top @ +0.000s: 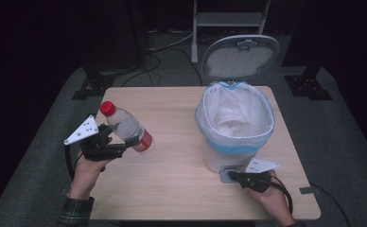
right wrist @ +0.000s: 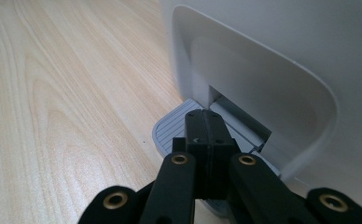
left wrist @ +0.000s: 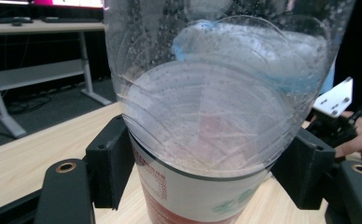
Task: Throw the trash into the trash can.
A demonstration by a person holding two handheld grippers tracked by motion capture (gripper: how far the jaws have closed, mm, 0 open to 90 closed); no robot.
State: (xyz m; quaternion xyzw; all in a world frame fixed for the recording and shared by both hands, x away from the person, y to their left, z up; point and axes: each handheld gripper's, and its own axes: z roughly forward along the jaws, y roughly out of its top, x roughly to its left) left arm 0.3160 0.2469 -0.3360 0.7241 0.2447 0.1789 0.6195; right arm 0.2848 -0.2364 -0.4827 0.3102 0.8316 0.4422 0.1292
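Between the jaws of the left gripper (top: 117, 142) a clear plastic bottle (top: 127, 127) is clamped, lifted off the wooden table (top: 172, 156) over its near-left part and tilted so its red cap (top: 107, 108) points up and to the far left. In the left gripper view the black pads press the bottle (left wrist: 216, 107) from both sides just above its white and red label (left wrist: 188, 196), and droplets cling inside the clear wall (the bottle's upper part is cut off by the top edge there). The left hand (top: 88, 171) holds the gripper from below, a plaid sleeve (top: 75, 213) behind it.

At the near right, the right gripper (top: 232, 175) has its jaws pressed together with nothing between them, the tips resting on the grey pedal (right wrist: 177, 128) at the foot of a white pedal bin (top: 231, 142). In the right gripper view the closed tips (right wrist: 206, 135) lie over the ribbed pedal, just in front of the recess in the bin's wall (right wrist: 272, 84); whether they push it down cannot be read from the jaws alone. The right hand (top: 274, 198) grips the tool near the table's near edge.

The bin stands on the right half of the table, well apart from the bottle. Its lid (top: 240, 56) stands open, tipped back to the far side, and a white liner bag (top: 233, 116) with a blue rim is folded over the mouth. What lies at the bottom of the bag is hard to make out. Beyond the table the room is dark, with cables (top: 165, 52) on the floor and a pale metal stand (top: 231, 19) behind.
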